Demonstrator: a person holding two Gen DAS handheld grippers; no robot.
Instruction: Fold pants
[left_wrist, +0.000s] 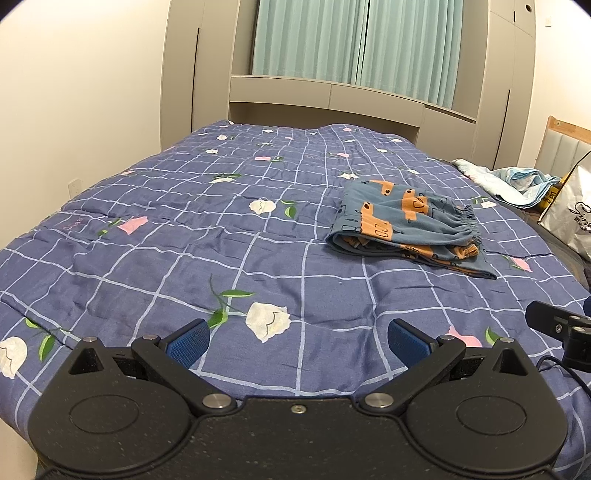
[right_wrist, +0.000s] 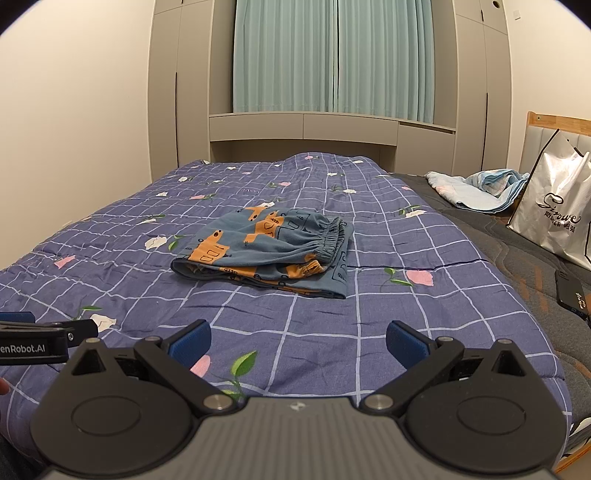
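The pants (left_wrist: 406, 225), blue-grey with orange print and an elastic waistband, lie folded into a compact bundle on the blue checked floral quilt (left_wrist: 184, 240). They also show in the right wrist view (right_wrist: 266, 251), at mid-bed. My left gripper (left_wrist: 297, 341) is open and empty, hovering over the near part of the quilt, well short and left of the pants. My right gripper (right_wrist: 297, 341) is open and empty, also over the near quilt (right_wrist: 332, 332), short of the pants.
A white shopping bag (right_wrist: 554, 218) stands at the right of the bed, with a crumpled light-blue cloth (right_wrist: 480, 188) behind it. A black phone (right_wrist: 570, 291) lies on the grey mattress edge. A wall runs along the left; cabinets and teal curtains (right_wrist: 332, 55) stand beyond the bed.
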